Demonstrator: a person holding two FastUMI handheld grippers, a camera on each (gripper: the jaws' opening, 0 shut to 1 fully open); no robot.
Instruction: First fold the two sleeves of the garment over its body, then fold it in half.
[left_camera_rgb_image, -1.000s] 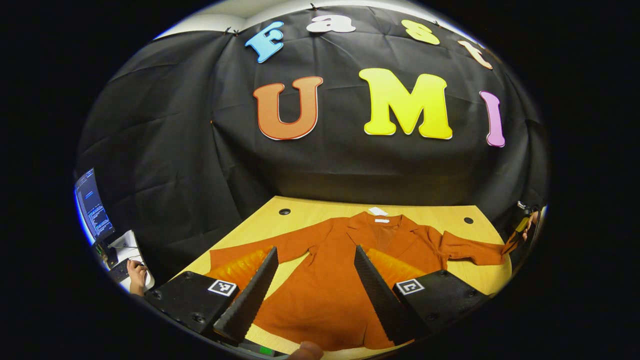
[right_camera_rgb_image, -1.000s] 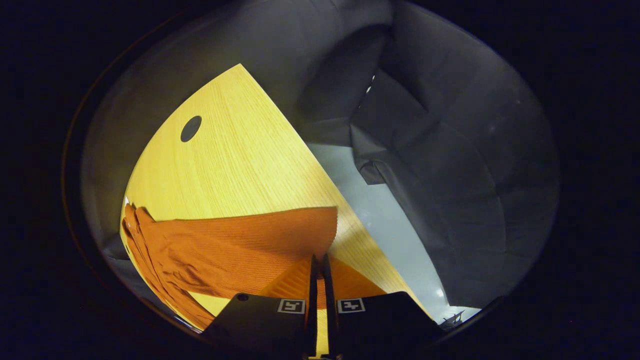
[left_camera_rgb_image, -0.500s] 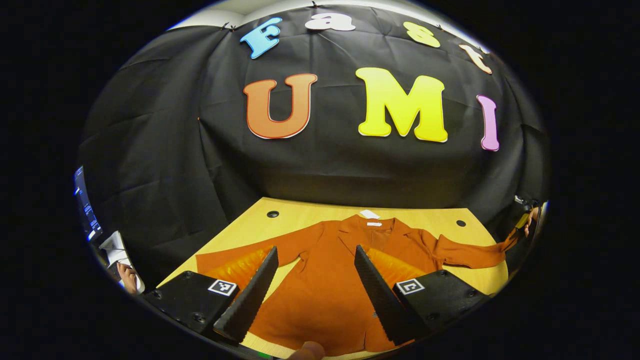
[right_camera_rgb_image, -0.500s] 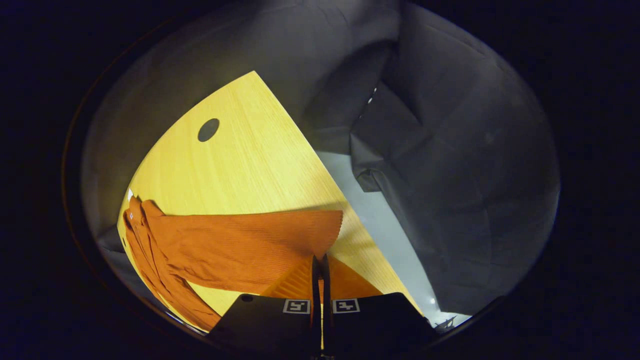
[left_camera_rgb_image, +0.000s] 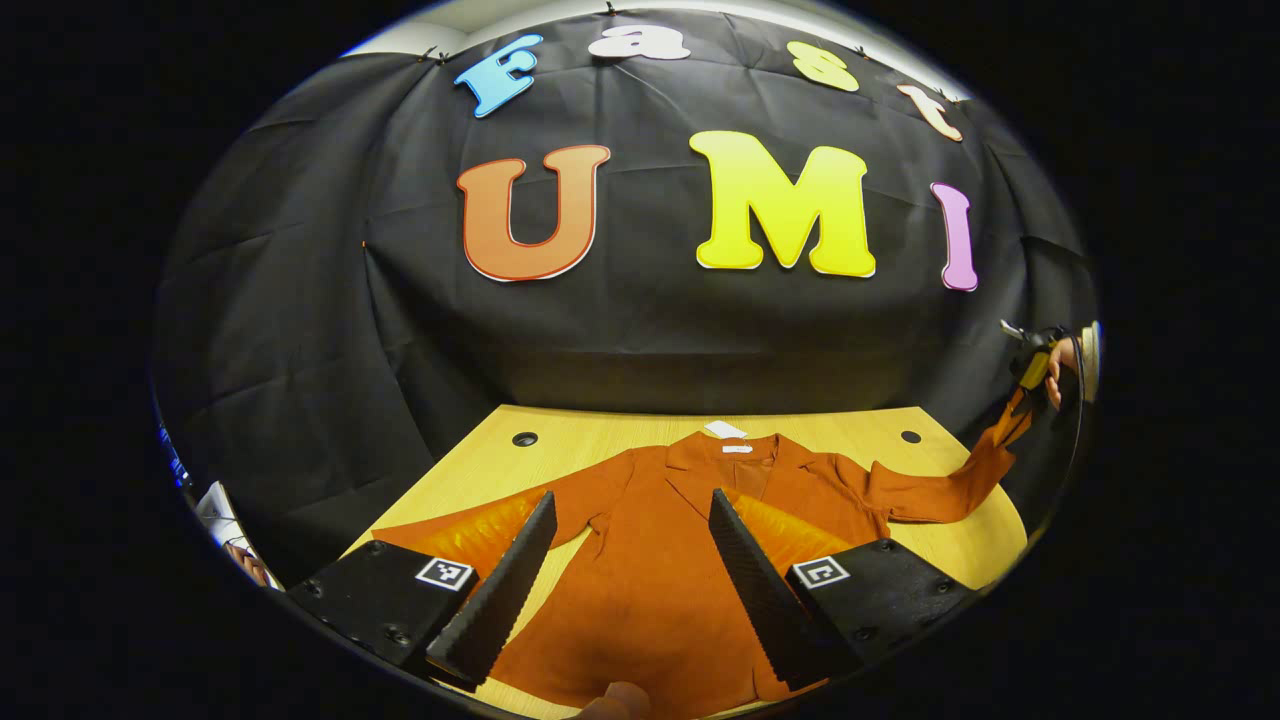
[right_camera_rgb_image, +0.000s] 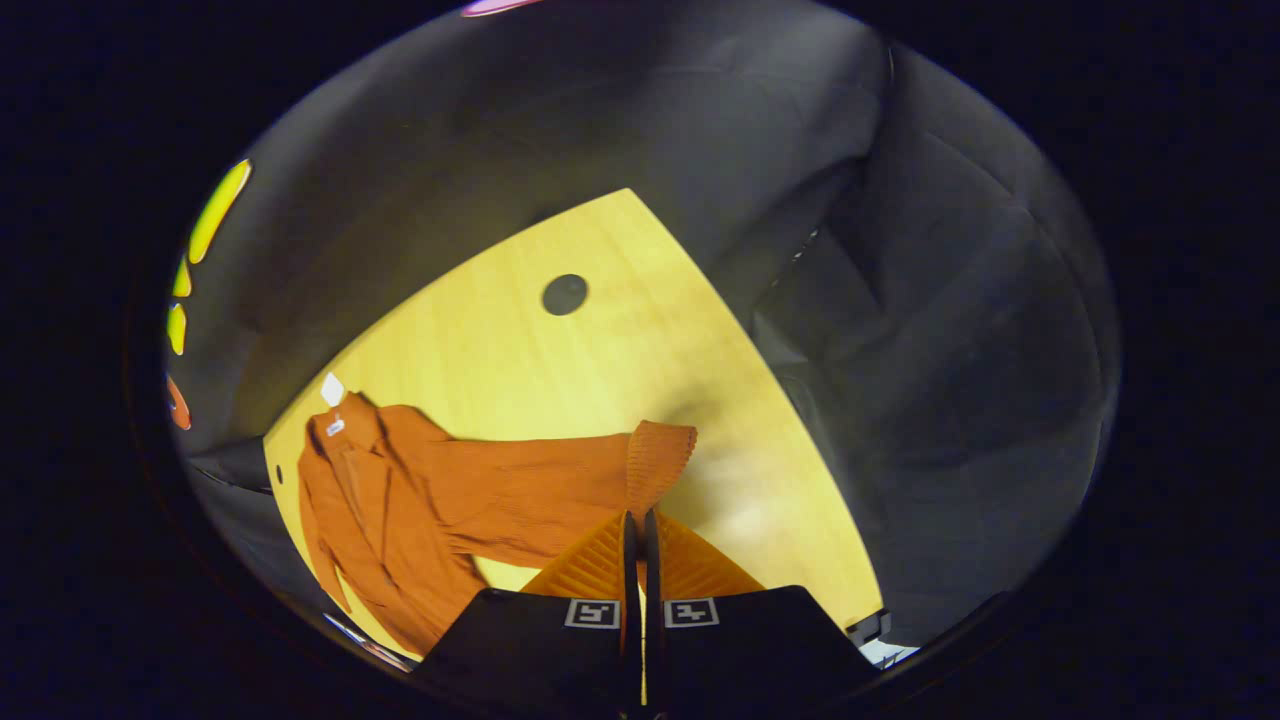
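Rust-orange garment (left_camera_rgb_image: 660, 560) lies spread on the wooden table (left_camera_rgb_image: 480, 470), collar toward twelve o'clock. My left gripper (left_camera_rgb_image: 630, 575) hangs above its body, fingers spread wide, nothing between them. At three o'clock my right gripper (left_camera_rgb_image: 1030, 375) pinches the cuff (right_camera_rgb_image: 655, 455) of the right sleeve (left_camera_rgb_image: 930, 490), lifted clear of the tabletop, fingers pressed tight together on the fabric.

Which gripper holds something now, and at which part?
The right gripper holds the orange garment by its sleeve cuff. The left gripper is open and holds nothing.
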